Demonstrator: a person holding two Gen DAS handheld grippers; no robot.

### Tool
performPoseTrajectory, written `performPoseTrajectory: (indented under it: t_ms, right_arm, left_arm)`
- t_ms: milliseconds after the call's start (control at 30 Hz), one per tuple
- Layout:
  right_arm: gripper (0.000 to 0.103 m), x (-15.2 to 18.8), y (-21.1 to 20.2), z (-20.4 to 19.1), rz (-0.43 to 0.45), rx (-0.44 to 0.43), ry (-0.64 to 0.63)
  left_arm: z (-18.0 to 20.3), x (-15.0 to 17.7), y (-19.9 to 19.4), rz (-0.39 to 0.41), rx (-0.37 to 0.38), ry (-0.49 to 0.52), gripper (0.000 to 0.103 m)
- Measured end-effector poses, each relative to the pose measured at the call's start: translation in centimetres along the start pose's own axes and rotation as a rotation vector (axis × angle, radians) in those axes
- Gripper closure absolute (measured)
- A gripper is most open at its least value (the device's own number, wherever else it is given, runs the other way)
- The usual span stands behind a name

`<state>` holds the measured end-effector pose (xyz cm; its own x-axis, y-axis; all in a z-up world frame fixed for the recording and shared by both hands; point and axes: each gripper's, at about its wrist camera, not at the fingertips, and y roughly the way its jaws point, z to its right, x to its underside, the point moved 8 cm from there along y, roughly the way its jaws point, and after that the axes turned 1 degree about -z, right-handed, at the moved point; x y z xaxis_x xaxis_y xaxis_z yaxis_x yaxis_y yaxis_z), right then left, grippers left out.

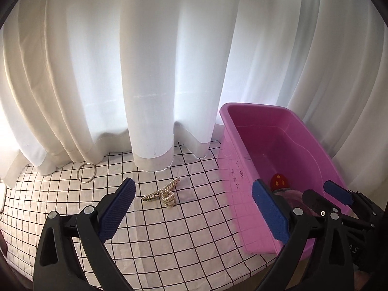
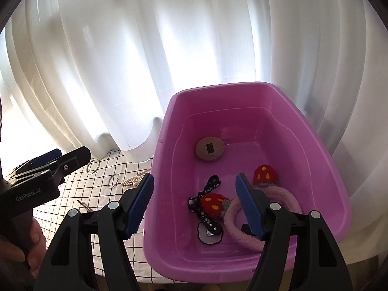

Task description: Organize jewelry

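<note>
A pink plastic tub (image 2: 169, 126) (image 1: 232, 169) stands on the checked cloth at the right. Inside lie a pink fuzzy ring (image 2: 286, 194), red strawberry hair ties (image 2: 212, 203), a black printed ribbon (image 2: 211, 184) and a round beige piece (image 2: 209, 149). On the cloth left of the tub lie gold pearl hair clips (image 1: 162, 194) (image 2: 134, 180), a large metal ring (image 1: 86, 172) (image 2: 93, 166) and a smaller ring (image 2: 113, 180). My left gripper (image 1: 194, 208) is open above the clips. My right gripper (image 2: 194, 201) is open and empty over the tub's near left corner.
White curtains (image 1: 150, 72) hang down to the cloth just behind the jewelry and the tub. A small metal pin (image 2: 84, 205) lies on the cloth near the front. The left gripper's body (image 2: 36, 181) shows at the left of the right wrist view.
</note>
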<state>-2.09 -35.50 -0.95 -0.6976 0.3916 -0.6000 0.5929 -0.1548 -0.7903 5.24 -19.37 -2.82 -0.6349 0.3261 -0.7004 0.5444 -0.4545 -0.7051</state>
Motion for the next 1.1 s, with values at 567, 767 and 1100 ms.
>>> performPoseTrajectory:
  t_ms: [567,767,1100]
  right_arm:
    - [0.036,1.8,3.5,-12.2,-0.063,-0.107,-0.105]
    - [0.036,3.7,7.2,-14.9,-0.129,-0.115,-0.135]
    - [0.036,6.6,15.0,-15.3,-0.239,-0.067,-0.147]
  left_arm:
    - [-24.8,6.5,-2.5,-0.047,-0.301,-0.292,0.006]
    - [-28.0,10.1,-0.3,-0.114,-0.319,-0.339,0.006]
    - [-27.2,15.6,6.8,-0.268,-0.293,-0.350,0.006]
